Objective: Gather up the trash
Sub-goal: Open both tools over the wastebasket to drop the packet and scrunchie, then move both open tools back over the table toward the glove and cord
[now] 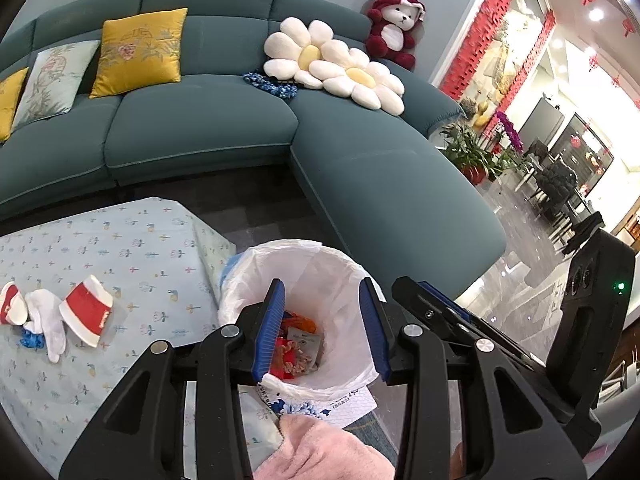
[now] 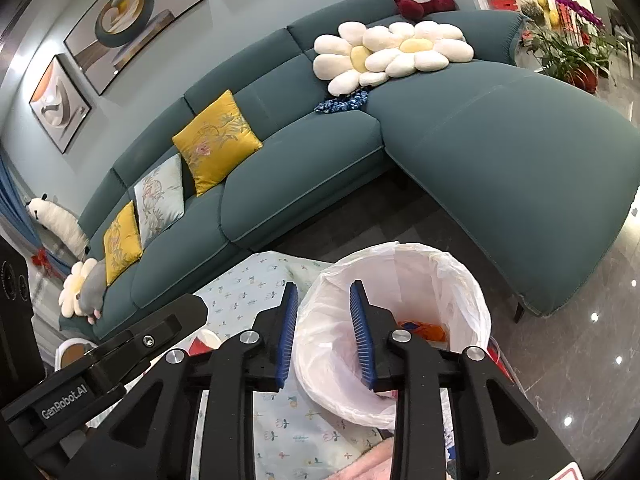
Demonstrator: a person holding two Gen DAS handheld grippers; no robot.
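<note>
A bin with a white liner (image 1: 304, 252) stands beside the low table (image 1: 120, 248). In it lie several wrappers (image 1: 296, 352), red, orange and grey. My left gripper (image 1: 322, 320) hangs open over the bin's mouth with nothing between its blue pads. My right gripper (image 2: 325, 320) is open too, above the liner's near rim (image 2: 320, 360), and its pads touch nothing. On the table's left lie a crushed red-and-white paper cup (image 1: 86, 312), a second one (image 1: 10, 304), a white tissue (image 1: 46, 320) and a blue scrap (image 1: 30, 338). Each gripper shows beside the other: right gripper (image 1: 408, 288), left gripper (image 2: 192, 308).
A teal corner sofa (image 1: 200, 136) wraps behind the table and bin, with yellow cushions (image 1: 140, 52), flower cushions (image 1: 332, 64) and a plush bear (image 1: 394, 28). Potted plants (image 1: 476, 152) stand on the glossy floor (image 2: 580, 340) to the right. A pink sleeve (image 1: 320, 452) is below the bin.
</note>
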